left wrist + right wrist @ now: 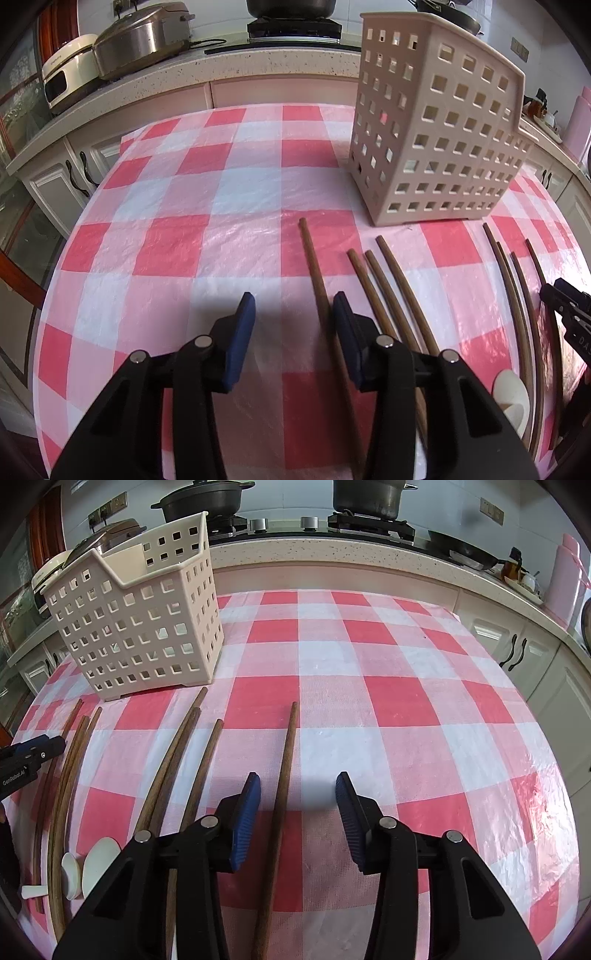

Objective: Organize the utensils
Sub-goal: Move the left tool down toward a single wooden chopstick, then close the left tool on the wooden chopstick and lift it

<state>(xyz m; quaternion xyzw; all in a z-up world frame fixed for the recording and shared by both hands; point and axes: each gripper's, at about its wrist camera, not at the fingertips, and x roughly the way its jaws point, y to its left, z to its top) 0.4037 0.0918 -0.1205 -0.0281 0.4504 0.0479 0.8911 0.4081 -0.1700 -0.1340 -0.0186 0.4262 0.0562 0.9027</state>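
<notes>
Wooden chopsticks lie loose across the checked tablecloth (369,657), and as far as I can see not one of them has gone into the perforated basket (140,627), whose visible interior looks empty, so I judge the sorting barely begun. I count eight chopsticks in all: a group of four on my left (391,295) and a group of four on my right (517,295), all lying roughly parallel just in front of the basket. Two white ceramic spoons (99,860) rest on the cloth between the two groups, near the table's close edge. There is one basket, standing upright at the far side of the sticks. My left gripper (293,314) has its fingers apart with the leftmost chopstick (314,266) between them, lying close against the right-hand pad; I cannot tell whether it touches. My right gripper (299,795) likewise has its fingers apart, straddling the rightmost chopstick (288,757) without pressing on it. Everything is left to do: eight sticks and two spoons.
</notes>
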